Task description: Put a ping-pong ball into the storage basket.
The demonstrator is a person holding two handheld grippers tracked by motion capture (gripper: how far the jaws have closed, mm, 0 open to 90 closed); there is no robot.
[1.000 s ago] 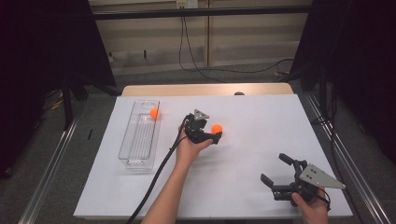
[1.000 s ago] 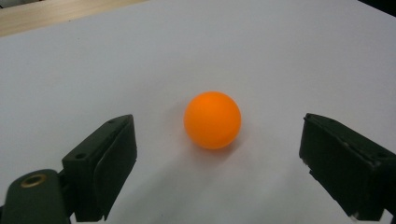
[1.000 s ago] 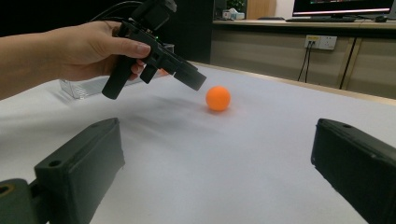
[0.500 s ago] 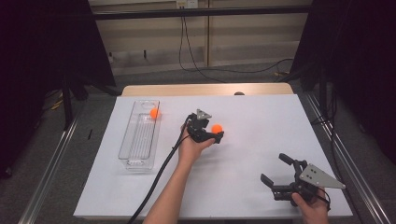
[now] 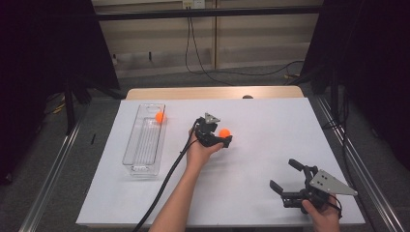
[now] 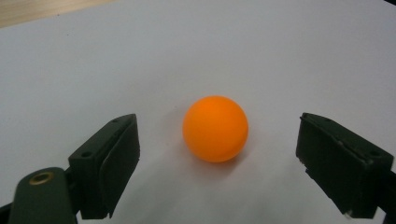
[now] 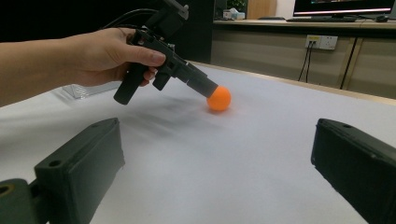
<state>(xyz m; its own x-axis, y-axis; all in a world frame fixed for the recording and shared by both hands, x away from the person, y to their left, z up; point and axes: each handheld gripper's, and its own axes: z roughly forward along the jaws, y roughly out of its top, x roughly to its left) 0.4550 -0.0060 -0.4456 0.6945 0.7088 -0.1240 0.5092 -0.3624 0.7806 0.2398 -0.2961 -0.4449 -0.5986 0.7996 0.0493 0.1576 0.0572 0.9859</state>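
On the white table, the left gripper frames an orange ball between its spread jaws.

At mid-table the ball lies on the sheet with a gap to each jaw, touched by neither. A second orange ball sits at the far end of a clear plastic tray on the left. Near the front right corner, the right gripper rests in a hand, jaws spread wide and holding nothing.

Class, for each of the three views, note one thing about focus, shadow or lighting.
High view: white table evenly lit, surroundings dark. Left gripper view: orange ball sharp, with a soft shadow beneath it; jaw bases slightly blurred. Right gripper view: near jaws soft, left gripper casts a diffuse shadow.
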